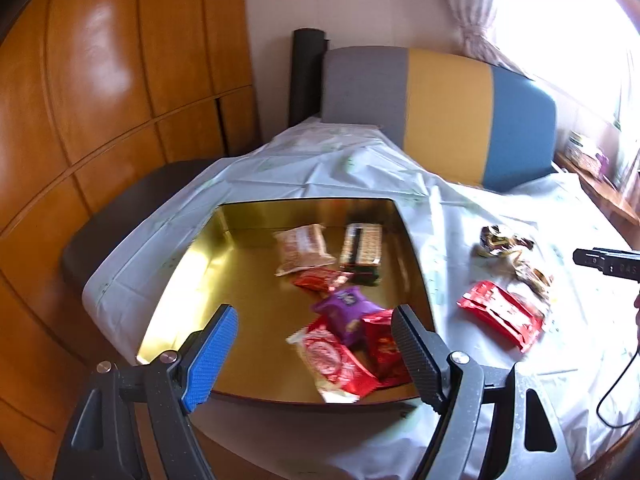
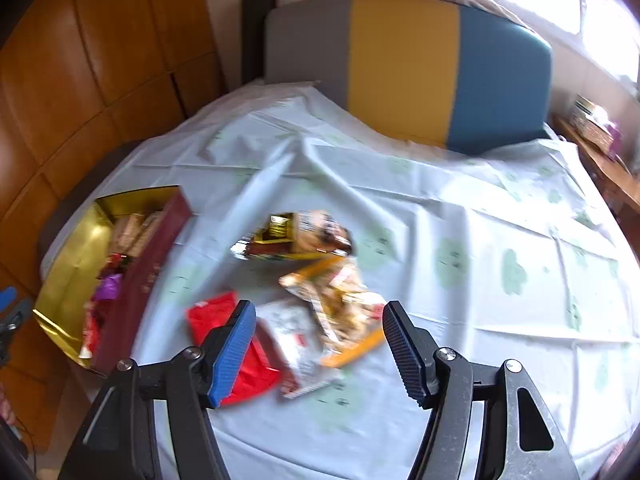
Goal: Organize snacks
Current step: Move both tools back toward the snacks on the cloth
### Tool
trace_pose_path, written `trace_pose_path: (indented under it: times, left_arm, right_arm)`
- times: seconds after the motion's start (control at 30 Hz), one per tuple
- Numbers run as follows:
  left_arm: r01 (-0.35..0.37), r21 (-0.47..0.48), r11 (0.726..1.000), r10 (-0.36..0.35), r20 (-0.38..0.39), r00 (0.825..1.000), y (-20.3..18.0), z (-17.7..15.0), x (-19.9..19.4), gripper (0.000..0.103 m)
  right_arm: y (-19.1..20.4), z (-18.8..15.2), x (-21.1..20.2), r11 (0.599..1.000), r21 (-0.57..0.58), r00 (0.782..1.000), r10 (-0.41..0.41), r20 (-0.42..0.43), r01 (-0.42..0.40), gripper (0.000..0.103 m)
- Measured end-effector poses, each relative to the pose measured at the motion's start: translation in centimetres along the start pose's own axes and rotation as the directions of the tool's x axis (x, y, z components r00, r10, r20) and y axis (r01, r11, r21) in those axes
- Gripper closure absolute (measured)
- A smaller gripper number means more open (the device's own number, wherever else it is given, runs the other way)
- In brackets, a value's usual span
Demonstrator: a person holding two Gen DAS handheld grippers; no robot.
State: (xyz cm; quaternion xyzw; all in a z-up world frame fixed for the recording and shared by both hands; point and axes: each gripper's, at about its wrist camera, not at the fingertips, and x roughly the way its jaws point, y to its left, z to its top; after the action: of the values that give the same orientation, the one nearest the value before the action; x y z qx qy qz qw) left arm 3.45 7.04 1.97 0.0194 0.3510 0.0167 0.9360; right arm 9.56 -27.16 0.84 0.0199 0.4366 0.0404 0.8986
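A gold-lined box (image 1: 240,272) with dark red outer walls (image 2: 144,276) holds several snack packets: a purple one (image 1: 346,312), a red and white one (image 1: 332,360), a tan one (image 1: 304,246). My left gripper (image 1: 314,352) is open and empty above the box's near edge. Loose snacks lie on the cloth: a red packet (image 2: 236,344), a white packet (image 2: 296,340), a yellow-orange packet (image 2: 340,300), a dark gold packet (image 2: 296,234). My right gripper (image 2: 320,344) is open and empty just above them. Its tip shows in the left wrist view (image 1: 604,264).
A pale green-patterned tablecloth (image 2: 460,220) covers the round table. A grey, yellow and blue chair back (image 2: 404,60) stands behind it. Wooden cabinets (image 1: 100,100) are at the left, a shelf with items (image 2: 600,128) at the right. A black cable (image 1: 616,384) hangs at the right.
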Motion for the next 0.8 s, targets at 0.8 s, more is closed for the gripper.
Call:
trace_pose_path:
  times: [0.8]
  left_arm:
    - [0.363,0.081,0.928,-0.330,-0.270,0.905,-12.9,1.2,3.6,0.025]
  right_arm:
    - [-9.8,-1.7,0.2,0.939,0.343,0.999,-0.031,-0.006,0.031,0.023]
